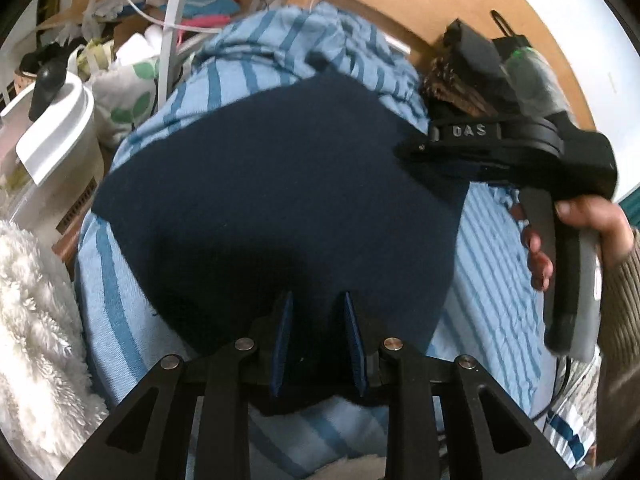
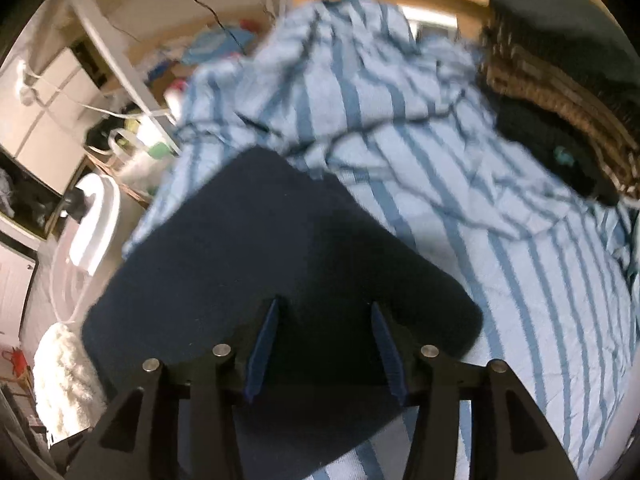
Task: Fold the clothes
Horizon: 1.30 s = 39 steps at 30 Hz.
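Observation:
A navy garment point(image 1: 272, 184) point(image 2: 256, 256) lies folded into a flat rectangle on a light-blue striped sheet point(image 1: 496, 280) point(image 2: 500, 216). My left gripper point(image 1: 317, 298) hangs over the garment's near edge. Its blue pads point(image 1: 282, 344) stand a narrow gap apart, and I see no cloth pinched between them. My right gripper point(image 2: 324, 303) is open over the garment's near right part, pads well apart with only the flat cloth below. In the left wrist view the right gripper point(image 1: 408, 150) sits over the garment's far right corner, held by a person's hand point(image 1: 592, 220).
A white lidded bin point(image 1: 60, 132) point(image 2: 94, 224) and a white fluffy blanket point(image 1: 32, 320) stand left of the bed. A pile of brown patterned and black clothes point(image 2: 560, 92) lies at the far right. The sheet is bunched point(image 2: 352, 80) beyond the garment. Clutter and cables fill the back left.

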### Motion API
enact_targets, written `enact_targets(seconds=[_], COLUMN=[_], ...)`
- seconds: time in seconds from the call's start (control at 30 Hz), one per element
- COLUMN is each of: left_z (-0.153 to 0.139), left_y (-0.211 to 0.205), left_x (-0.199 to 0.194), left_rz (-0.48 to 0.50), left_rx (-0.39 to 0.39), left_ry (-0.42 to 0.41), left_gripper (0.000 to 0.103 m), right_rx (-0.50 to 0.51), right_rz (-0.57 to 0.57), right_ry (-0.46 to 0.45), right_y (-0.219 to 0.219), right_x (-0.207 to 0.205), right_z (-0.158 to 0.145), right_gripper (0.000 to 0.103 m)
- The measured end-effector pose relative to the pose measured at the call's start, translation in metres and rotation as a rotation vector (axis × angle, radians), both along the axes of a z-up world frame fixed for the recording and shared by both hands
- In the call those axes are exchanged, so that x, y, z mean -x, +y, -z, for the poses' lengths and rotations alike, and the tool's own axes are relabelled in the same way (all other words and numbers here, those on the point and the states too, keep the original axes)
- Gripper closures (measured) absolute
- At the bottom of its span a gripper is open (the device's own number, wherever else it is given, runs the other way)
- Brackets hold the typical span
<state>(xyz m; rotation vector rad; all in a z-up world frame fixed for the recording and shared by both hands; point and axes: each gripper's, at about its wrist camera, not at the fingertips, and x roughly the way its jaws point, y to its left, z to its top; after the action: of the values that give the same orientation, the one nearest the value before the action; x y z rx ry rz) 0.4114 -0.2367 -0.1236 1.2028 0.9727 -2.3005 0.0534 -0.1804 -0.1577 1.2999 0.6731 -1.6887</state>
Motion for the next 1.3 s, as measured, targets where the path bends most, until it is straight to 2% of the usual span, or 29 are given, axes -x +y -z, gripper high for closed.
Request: enact_targets(seconds=[0.1,0.2,0.33,0.43,0.57,0.63,0.77,0.87,0.97,1.03,1.13,1.3], left_z=[0.01,0.013,0.016,0.018,0.011,-0.004,-0.035,-0.042,-0.03,-0.02,-0.012,-0.002], left_y=[0.003,0.005,0.002,-0.007,-0.018,-0.014,-0.004,0.015,0.028,0.032,0.034,0.028], left_x=[-0.003,-0.001,0.001,0.002,0.001,0.004,0.01,0.025,0.044,0.053,0.058,0.062], left_rz=[-0.006,0.004,0.011,0.004,-0.044,-0.02,0.037,0.157,0.223,0.233,0.237,0.221], left_rx=[-0.026,-0.019,-0.024,-0.087,-0.154,-0.124,-0.054,-0.027,-0.01,0.026,0.049,0.008], left_ry=[-0.023,-0.036,-0.045,-0.044,-0.06,-0.026,0.049,0.039,-0.01,-0.05,-0.083,-0.11], left_gripper=[0.075,0.075,0.075,0.076,0.076,0.076,0.076,0.076,0.076,0.076,0.076,0.076], right_rx=[-0.02,-0.053,-0.09,-0.091,-0.083,-0.087,-0.019,-0.011,-0.012,-0.033,-0.022,-0.012], right_rz=[0.033,0.062,0.044,0.024,0.046,0.052,-0.022,-0.017,0.032,0.059,0.076,0.133], right_ry=[-0.022,-0.032,0.014,0.03,-0.013,-0.01,0.054,0.097,0.08,0.081,0.035,-0.043], right_y=[-0.003,-0.007,-0.012,-0.01,0.001,0.008,0.032,0.04,0.052,0.058,0.06,0.054], right_x=[0.008,0.014,0.009,0.007,0.009,0.005,-0.013,-0.008,0.005,0.01,0.015,0.028], right_z=[0.012,0.017,0.02,0.019,0.009,-0.004,-0.041,-0.05,-0.044,-0.034,-0.021,-0.005], right_gripper=[0.05,0.05,0.05,0.049,0.048,0.048,0.044,0.041,0.041,0.041,0.041,0.038])
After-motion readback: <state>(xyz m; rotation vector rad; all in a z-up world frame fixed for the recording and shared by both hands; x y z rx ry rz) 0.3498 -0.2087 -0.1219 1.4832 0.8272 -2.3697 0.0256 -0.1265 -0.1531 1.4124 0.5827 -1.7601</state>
